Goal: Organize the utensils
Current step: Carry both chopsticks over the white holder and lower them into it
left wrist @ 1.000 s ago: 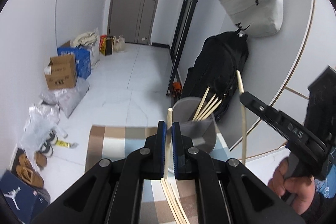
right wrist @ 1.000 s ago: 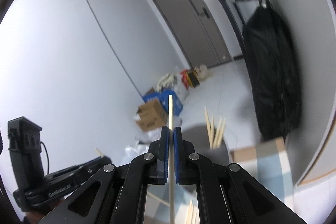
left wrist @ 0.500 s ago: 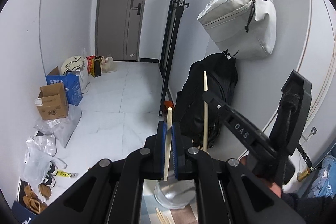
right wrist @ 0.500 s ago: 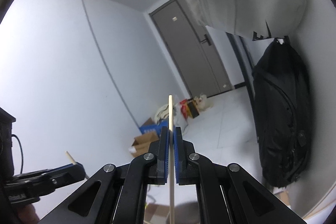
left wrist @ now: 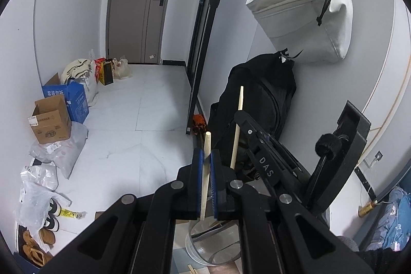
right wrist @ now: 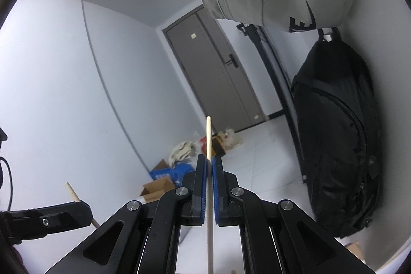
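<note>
The pale canvas bag (left wrist: 305,14) is hanging high on the wall at right, and the black backpack (left wrist: 259,104) is hanging just beneath it, reaching down toward the floor. The grey door (left wrist: 138,1) is standing closed at the far end of the hall, and bags and cardboard boxes (left wrist: 51,120) are lining the left wall along the tiled floor (left wrist: 133,120).

The right tool (right wrist: 209,166) is reaching in from the right side of the left wrist view, and it is clenching a wooden chopstick (right wrist: 209,145) between its blue pads; the stick is standing nearly upright, its tip rising well above the fingers and its lower end running down out of view. The left tool (left wrist: 207,161) is likewise gripping a second chopstick (left wrist: 205,171), which is tilting slightly left at the bottom, with only a short length showing above the pads.

The grey utensil cup (left wrist: 210,245) is sitting on the table directly below both tools, with the lower end of the left stick hanging just above its rim. A few more sticks are leaning inside the cup, and a loose one (left wrist: 191,268) is lying on the table beside its base.
</note>
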### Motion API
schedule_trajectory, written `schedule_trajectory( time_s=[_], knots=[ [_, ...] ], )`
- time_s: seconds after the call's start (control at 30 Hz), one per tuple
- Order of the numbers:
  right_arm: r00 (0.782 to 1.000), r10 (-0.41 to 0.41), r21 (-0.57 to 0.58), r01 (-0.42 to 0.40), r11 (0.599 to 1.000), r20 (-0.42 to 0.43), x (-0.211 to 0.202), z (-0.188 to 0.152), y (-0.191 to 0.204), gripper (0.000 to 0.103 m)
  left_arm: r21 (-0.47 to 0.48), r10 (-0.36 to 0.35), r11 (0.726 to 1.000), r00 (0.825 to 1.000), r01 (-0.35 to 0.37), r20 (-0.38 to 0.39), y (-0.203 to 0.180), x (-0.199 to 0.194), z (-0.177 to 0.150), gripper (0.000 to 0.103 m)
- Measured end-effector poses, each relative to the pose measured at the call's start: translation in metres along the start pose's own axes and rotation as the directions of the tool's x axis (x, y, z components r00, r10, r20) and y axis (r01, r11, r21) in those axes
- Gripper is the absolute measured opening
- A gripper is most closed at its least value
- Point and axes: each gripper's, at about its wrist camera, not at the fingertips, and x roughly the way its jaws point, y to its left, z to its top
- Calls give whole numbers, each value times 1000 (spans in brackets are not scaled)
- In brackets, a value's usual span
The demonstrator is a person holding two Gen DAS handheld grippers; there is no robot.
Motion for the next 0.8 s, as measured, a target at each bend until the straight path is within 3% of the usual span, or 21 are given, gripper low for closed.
schedule_trajectory(
  time_s=[0.37, 0.8],
  knots=[
    [997, -56, -62, 58, 996, 44, 1, -22, 10, 4, -14, -5, 1000, 999, 5, -37, 10, 17, -4, 2],
    [998, -41, -135, 49, 990, 55, -3, -31, 14, 4, -9, -15, 1000, 999, 15, -41, 11, 20, -7, 2]
  ],
)
